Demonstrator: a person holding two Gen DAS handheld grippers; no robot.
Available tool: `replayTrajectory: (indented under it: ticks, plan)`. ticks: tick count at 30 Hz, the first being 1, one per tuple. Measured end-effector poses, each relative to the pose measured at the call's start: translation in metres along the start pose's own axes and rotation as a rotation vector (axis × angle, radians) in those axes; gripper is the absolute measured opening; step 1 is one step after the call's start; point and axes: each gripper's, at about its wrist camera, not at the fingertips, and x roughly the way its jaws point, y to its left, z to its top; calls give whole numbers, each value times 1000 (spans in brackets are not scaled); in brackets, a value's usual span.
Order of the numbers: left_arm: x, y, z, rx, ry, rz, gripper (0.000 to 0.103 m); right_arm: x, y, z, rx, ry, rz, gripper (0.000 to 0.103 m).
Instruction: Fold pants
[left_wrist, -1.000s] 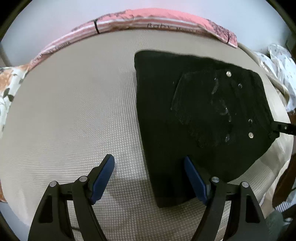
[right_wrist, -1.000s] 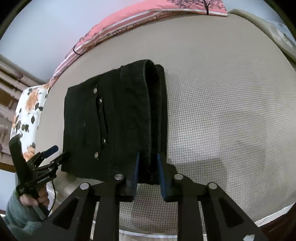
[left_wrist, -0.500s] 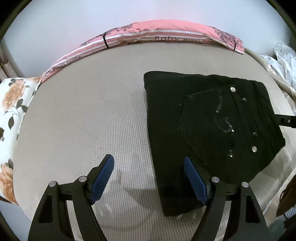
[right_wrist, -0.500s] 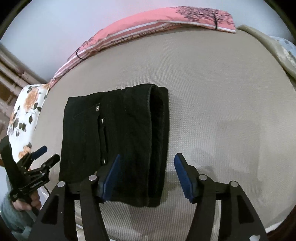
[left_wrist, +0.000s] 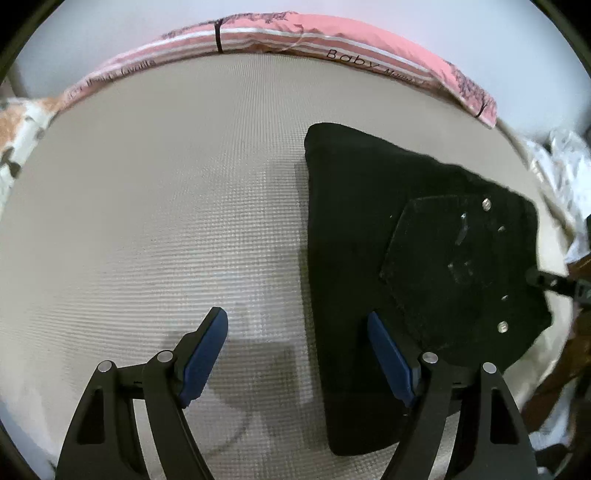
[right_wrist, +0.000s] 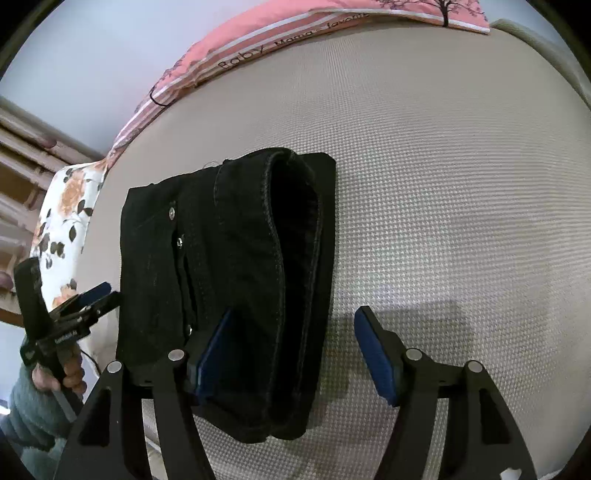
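Black pants (right_wrist: 229, 280) folded up on the beige bed (right_wrist: 461, 184).
We hold both hand-held grippers wide open, gripping nothing: left hand-held gripper (left_wrist: 297, 343) over the pants' edge, right hand-held gripper (right_wrist: 293, 332) over the thick fold, w/ pink pillow (left_wrist: 332, 44) behind.

Beige textured mattress (left_wrist: 155, 206) lying flat; pink striped "Baby" pillow (left_wrist: 332, 40) resting along its far edge; floral-print pillow (right_wrist: 62, 218) sitting at one end.

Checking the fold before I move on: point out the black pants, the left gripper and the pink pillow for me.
black pants (right_wrist: 236, 266): right wrist view, on the folded top layer.
left gripper (left_wrist: 297, 354): left wrist view, midway between its open fingertips.
pink pillow (left_wrist: 369, 44): left wrist view, on its pink upper face.
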Motion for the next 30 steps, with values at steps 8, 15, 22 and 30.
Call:
replayTrajectory:
  ticks: [8, 15, 22, 30]
  plan:
    - [19, 9, 6, -85, 98, -205, 78, 11, -36, 5, 118, 72, 249, 64]
    - [28, 0, 11, -67, 111, -242, 78, 17, -45, 12, 104, 92, 357, 46]
    - [31, -11, 15, -22, 82, -280, 71, 33, -34, 29, 48, 106, 414, 41]
    - [36, -25, 26, -46, 54, -282, 60, 31, -41, 24, 79, 66, 442, 41]
